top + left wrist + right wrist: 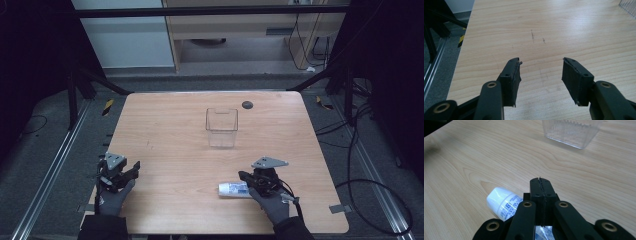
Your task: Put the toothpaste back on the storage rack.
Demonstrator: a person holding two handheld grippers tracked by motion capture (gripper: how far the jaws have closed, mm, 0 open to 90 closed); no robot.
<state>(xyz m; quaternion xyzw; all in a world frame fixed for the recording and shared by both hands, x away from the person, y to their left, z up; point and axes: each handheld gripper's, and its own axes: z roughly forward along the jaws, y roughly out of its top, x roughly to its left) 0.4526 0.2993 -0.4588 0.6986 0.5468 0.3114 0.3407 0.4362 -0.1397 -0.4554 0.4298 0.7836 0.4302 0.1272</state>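
Tube lies flat near the table's front edge, long axis crosswise, just under the right gripper, whose jaws are pressed together empty (cap end pointing left). Left gripper stands half open, well apart; clear box waits ahead.

high view looks down from above; tongs views skim the shared table.

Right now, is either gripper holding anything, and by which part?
Nothing is held. The left gripper stands open over bare table. The right gripper is shut on nothing, with the white tube lying beside and under it.
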